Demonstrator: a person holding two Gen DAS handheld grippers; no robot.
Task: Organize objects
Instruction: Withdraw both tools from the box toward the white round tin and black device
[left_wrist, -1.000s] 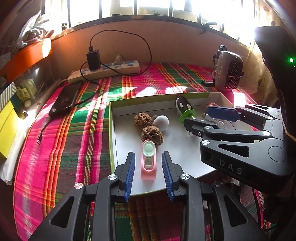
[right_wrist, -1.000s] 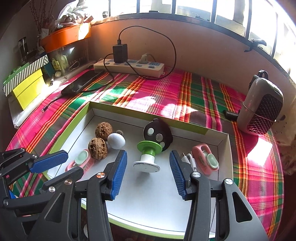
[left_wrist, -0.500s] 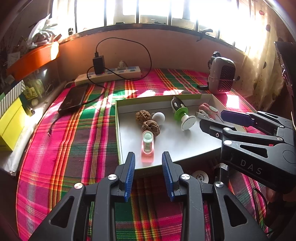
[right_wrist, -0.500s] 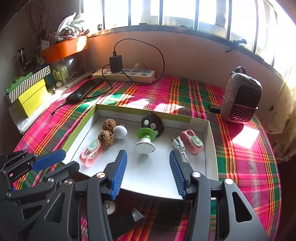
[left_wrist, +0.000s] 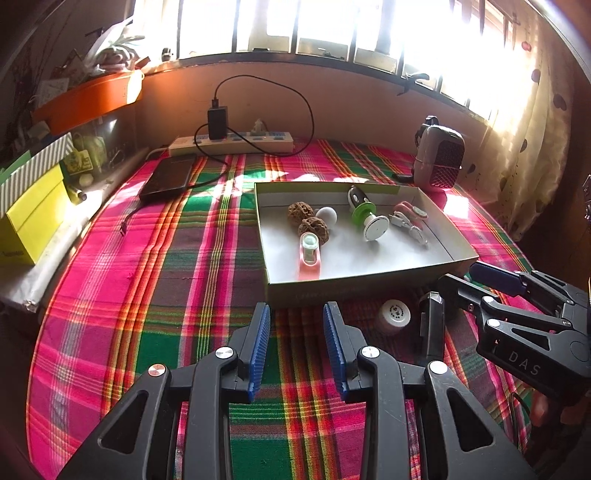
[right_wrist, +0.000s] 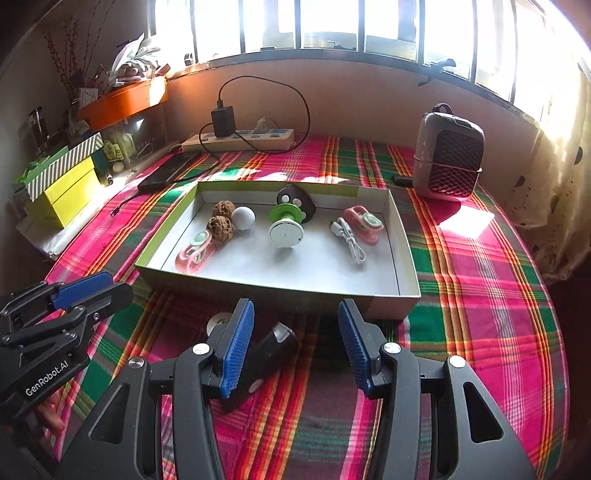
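In the shallow box (right_wrist: 280, 291) on the plaid-covered table (right_wrist: 480, 280), going left to right, lie a pink clip-like gadget (right_wrist: 195, 253) with a pale round cap, two walnuts (right_wrist: 221, 221), a white ball (right_wrist: 243, 218), a green-and-white suction holder (right_wrist: 285, 228) leaning on a black oval piece (right_wrist: 295, 201), a coiled white cable (right_wrist: 349, 240) and a second pink gadget (right_wrist: 364, 224).

Two things are not yet in the box: a small white round lid or jar (left_wrist: 394, 315) and a black rectangular item (right_wrist: 267, 356), both on the cloth just before the near wall. What the black item is I cannot tell.

By my judgement all are light. The walnuts are hard and rough, easy to pinch across the middle. The ball looks smooth and may roll or squirt out, so take it on its widest line. The round jar looks stiff and slick; grasp it across its diameter. The black item looks rigid, best taken across its narrow sides. The cable is limp and wants a pinch on the bundle.

The left tool (left_wrist: 295, 343) stands moderately open and empty, over bare cloth short of the box; the jar lies just to its right. The right tool (right_wrist: 295, 347) is wider apart, also empty; the black item lies beside its left finger, partly behind it, and the jar peeps out beyond that finger.
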